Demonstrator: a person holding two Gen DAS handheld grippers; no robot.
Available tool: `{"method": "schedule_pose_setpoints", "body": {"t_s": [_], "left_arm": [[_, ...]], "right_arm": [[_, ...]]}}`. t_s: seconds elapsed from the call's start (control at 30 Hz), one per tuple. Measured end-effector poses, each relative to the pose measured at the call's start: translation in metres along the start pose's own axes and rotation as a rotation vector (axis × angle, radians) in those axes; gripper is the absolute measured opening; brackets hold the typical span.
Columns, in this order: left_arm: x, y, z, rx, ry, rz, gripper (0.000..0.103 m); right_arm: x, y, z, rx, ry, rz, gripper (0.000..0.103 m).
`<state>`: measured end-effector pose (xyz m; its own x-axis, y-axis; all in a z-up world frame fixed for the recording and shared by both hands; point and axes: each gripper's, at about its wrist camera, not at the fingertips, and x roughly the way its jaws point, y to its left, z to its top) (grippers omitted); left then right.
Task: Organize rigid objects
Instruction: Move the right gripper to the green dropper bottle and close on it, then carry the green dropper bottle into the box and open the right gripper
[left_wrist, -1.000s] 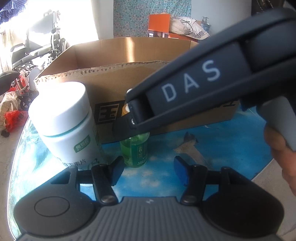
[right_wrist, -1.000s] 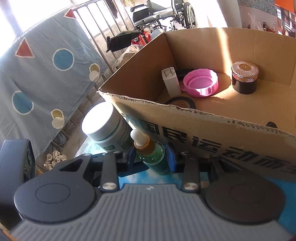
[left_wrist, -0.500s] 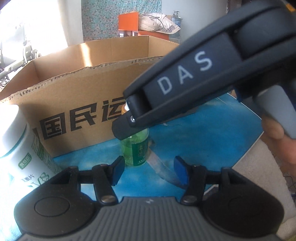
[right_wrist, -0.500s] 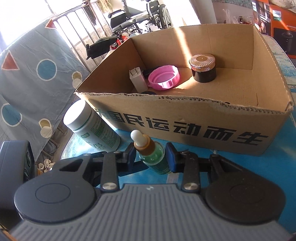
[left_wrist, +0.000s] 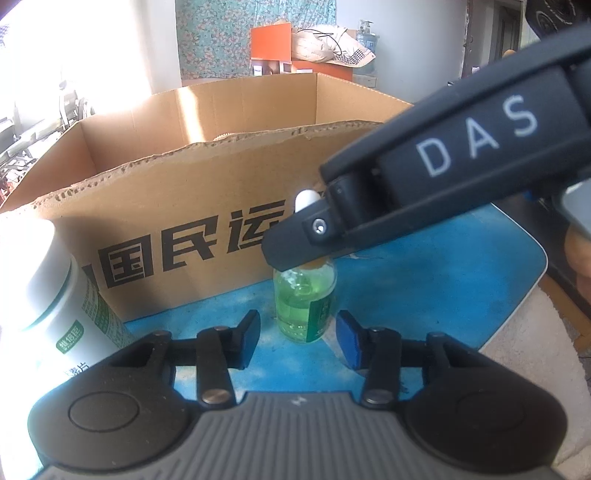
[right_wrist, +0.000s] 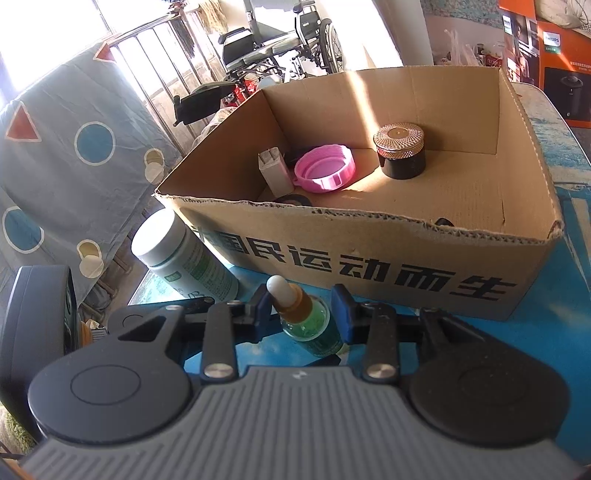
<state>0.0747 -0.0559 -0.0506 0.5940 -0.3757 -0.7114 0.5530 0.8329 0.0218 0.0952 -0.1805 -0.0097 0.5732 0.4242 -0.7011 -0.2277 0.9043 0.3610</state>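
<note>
right hand-held gripper (right_wrist: 303, 314) loosened, dropper bottle (right_wrist: 308, 319) freed

1. Cardboard box (right_wrist: 369, 266) stands on tabletop (right_wrist: 569, 280).
2. Dropper bottle (right_wrist: 310, 321) stands before box; pill bottle (right_wrist: 184, 262) to its left.
3. Jar (right_wrist: 400, 155), cap (right_wrist: 325, 173) lie inside box.

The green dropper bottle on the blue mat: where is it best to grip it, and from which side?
Grip the green dropper bottle by its round glass body, below the orange collar, coming level from the side away from the cardboard box. It stands upright, and its neck and white bulb look narrow and soft. The right gripper already straddles it so.
</note>
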Motion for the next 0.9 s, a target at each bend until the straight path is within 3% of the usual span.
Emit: {"method": "schedule_pose_setpoints", "body": {"t_s": [0.27, 0.9], "left_arm": [[0.008, -0.002, 0.006, -0.012, -0.008, -0.009, 0.033], [-0.011, -0.002, 0.003, -0.015, -0.041, -0.002, 0.033]], "right_arm": [[0.009, 0.001, 0.001, -0.009, 0.007, -0.010, 0.034], [-0.007, 0.012, 0.000, -0.034, -0.021, -0.017, 0.028]]}}
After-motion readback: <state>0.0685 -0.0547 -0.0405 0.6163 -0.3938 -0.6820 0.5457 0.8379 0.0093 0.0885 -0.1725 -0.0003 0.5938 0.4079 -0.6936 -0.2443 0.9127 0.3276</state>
